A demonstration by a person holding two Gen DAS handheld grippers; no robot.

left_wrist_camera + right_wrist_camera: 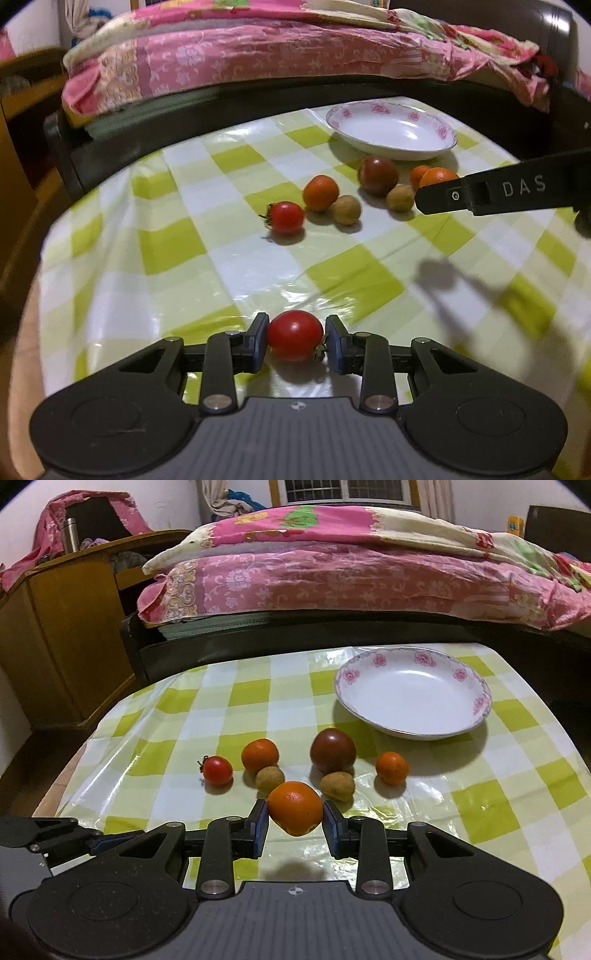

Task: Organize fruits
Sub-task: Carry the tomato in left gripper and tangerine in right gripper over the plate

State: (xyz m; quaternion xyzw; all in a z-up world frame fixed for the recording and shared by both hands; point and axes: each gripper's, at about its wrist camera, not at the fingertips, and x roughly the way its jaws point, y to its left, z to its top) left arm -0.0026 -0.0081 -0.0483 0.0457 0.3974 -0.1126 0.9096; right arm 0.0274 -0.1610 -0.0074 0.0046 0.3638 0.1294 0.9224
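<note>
Jaws: left gripper (295, 341) clamps cherry tomato (294, 334), right gripper (294, 822) clamps orange (294, 806). Risk: smooth round fruit may slip before reaching plate (476, 705).

- A bed with a dark frame (332, 635) spans the upper half of both views, behind the worktop.
- A crumpled pink floral quilt (332, 576) with cream and green patches lies heaped on it.
- A brown wooden cabinet (62, 627) stands at the left, a metal flask (70, 535) on top.
- A barred window (343, 491) sits at top centre, above a pale wall (166, 502).
- Glossy green-and-white checked cloth (221, 716) covers the worktop, catching indoor light.
</note>
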